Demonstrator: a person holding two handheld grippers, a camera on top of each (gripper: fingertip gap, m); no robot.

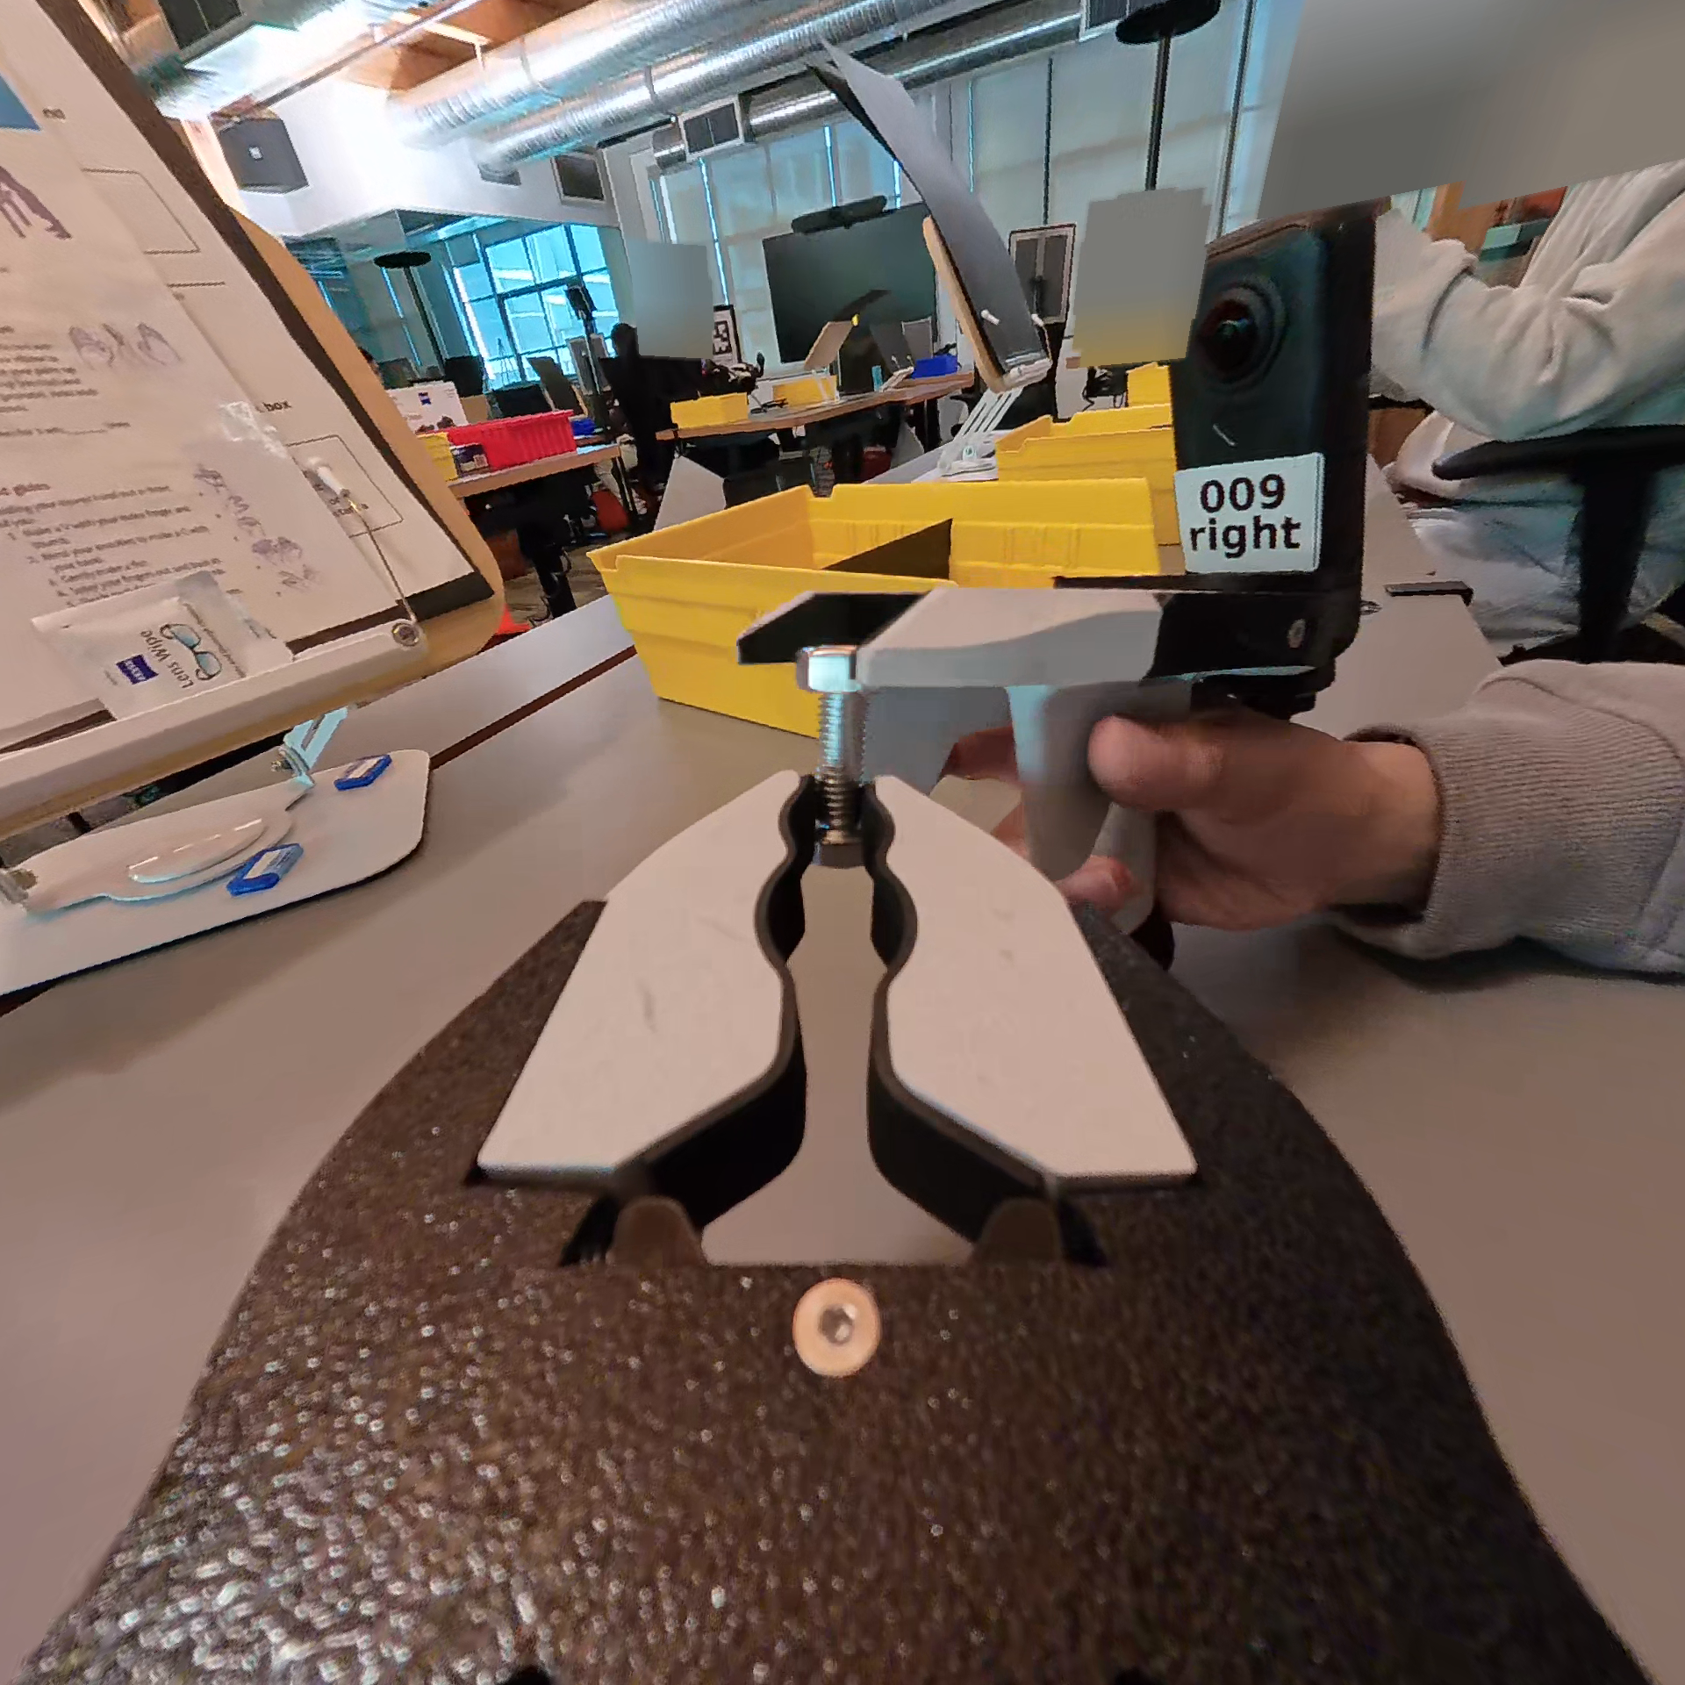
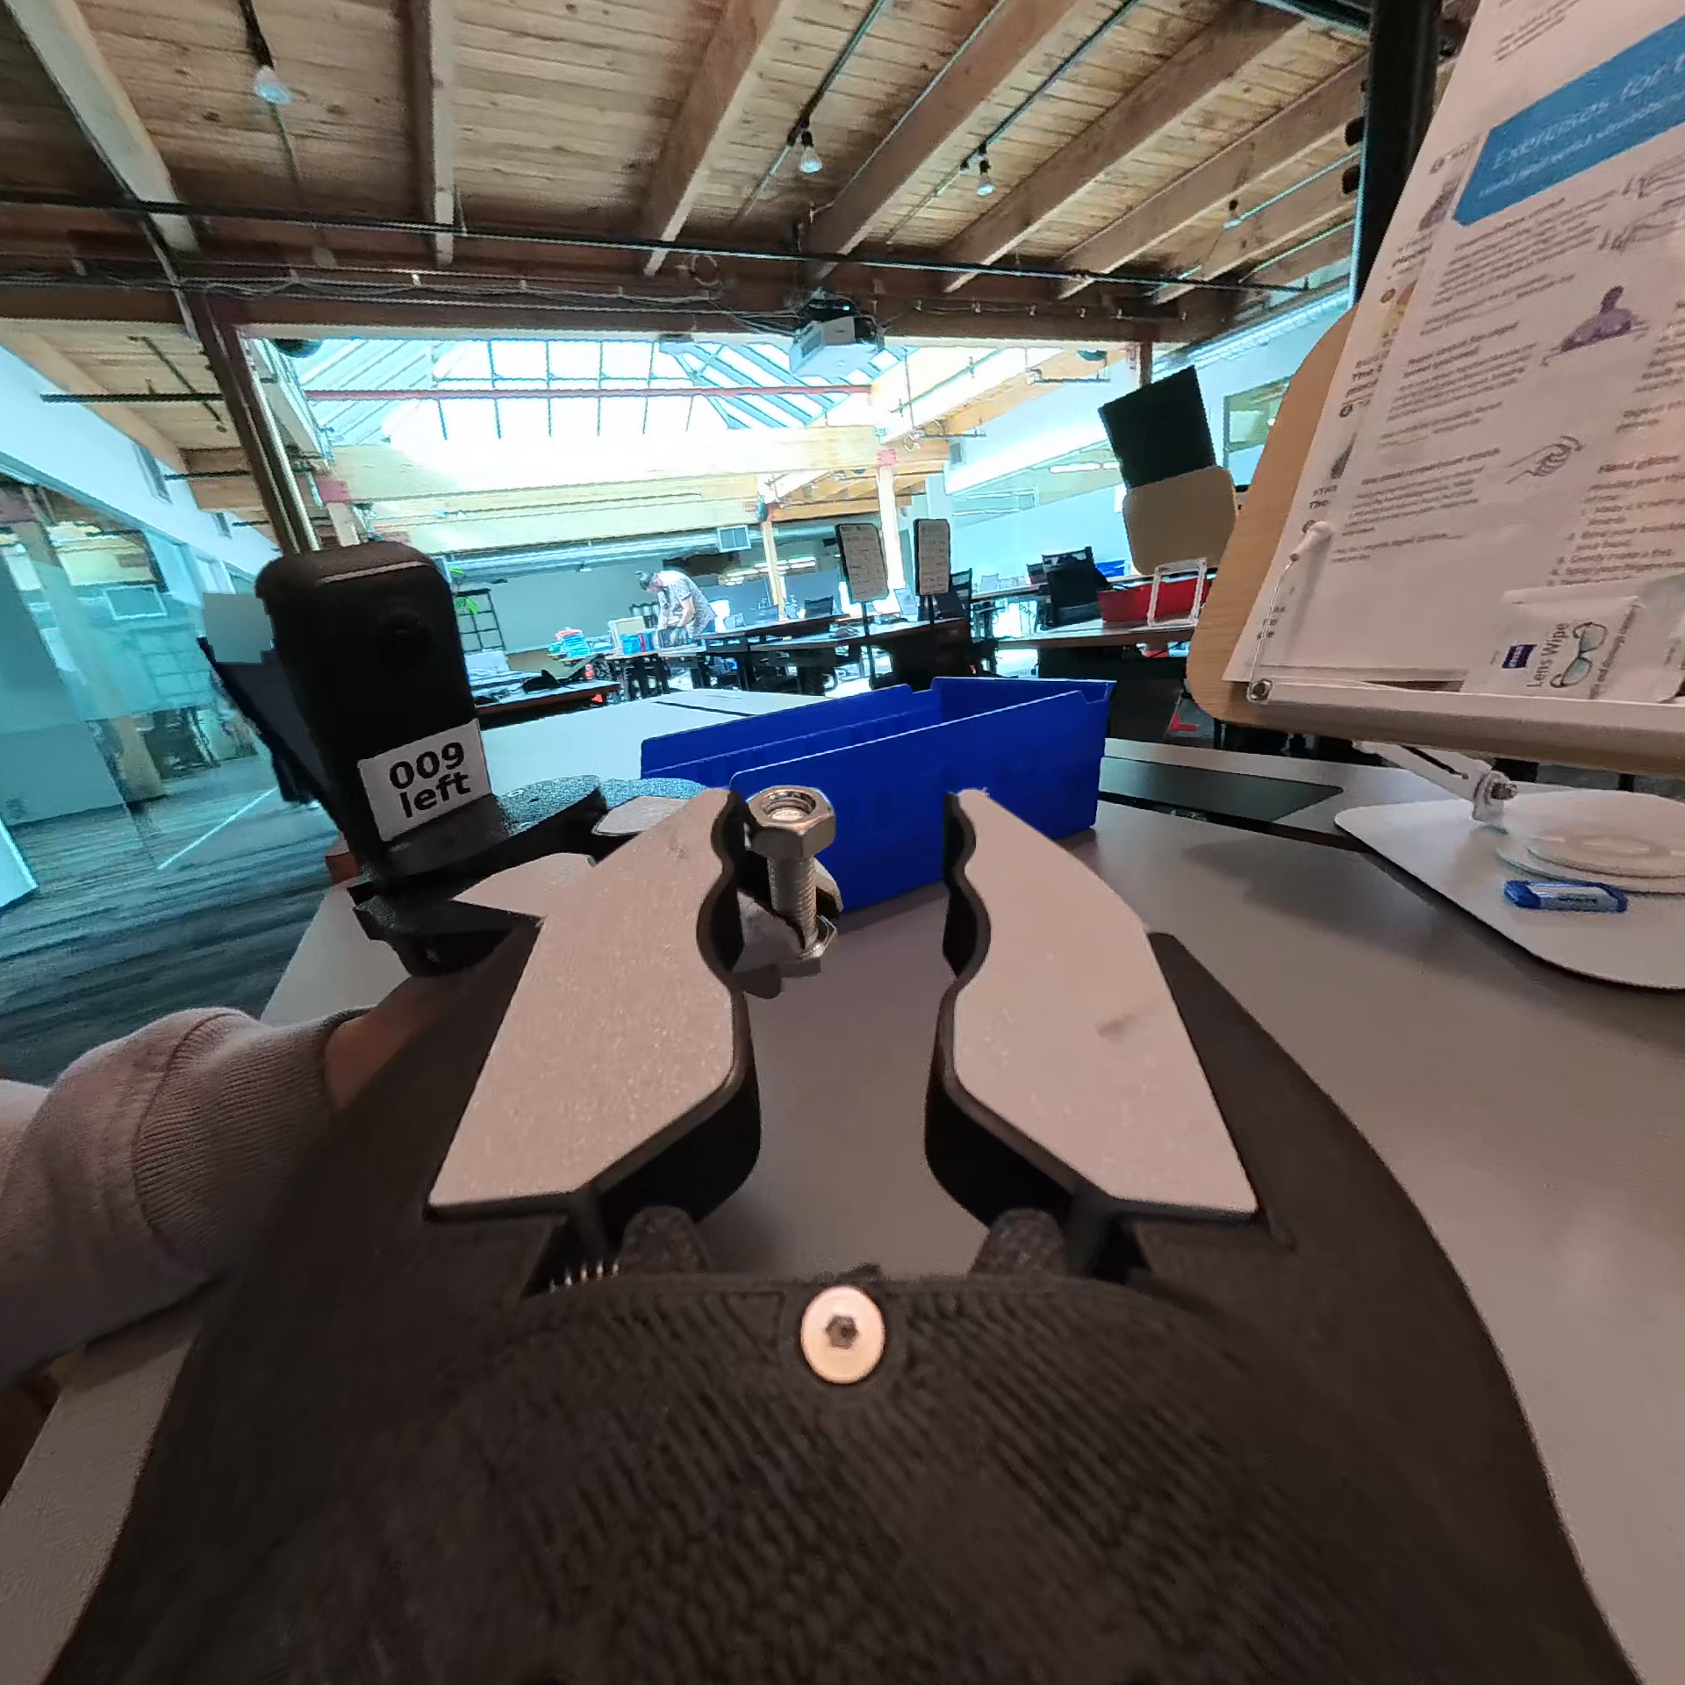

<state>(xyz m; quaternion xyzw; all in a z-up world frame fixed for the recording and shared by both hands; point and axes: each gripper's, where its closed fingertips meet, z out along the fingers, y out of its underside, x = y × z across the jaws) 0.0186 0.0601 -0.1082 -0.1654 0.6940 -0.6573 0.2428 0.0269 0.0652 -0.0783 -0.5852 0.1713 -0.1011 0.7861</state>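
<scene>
The silver bolt (image 1: 839,729) stands upright over the grey counter (image 1: 547,821), and everything sits around it; the left gripper (image 1: 837,821) is closed narrowly on the bolt's lower threaded end, both black-edged pads pressing the shank just above the bolt's head; a silver hex nut (image 2: 790,814) sits at the top of the bolt, threaded on the upper end; the right gripper (image 2: 839,821) reaches in around that nut with its jaws wide apart; its left finger (image 2: 638,957) lies just beside the nut, whether touching cannot be told, while the other finger (image 2: 1030,957) stands well clear, so nothing is gripped there; a hand (image 1: 1276,821) in a grey knit sleeve holds the right gripper's handle, right of the bolt; beyond the bolt in the left wrist view lies a yellow bin (image 1: 711,584) on the counter; in the right wrist view a blue bin (image 2: 912,757) sits just behind the bolt; a document stand with printed sheets (image 1: 182,410) rises to the bolt's left in the left wrist view, its white base (image 1: 273,848) carrying small blue cards (image 1: 264,868).
</scene>
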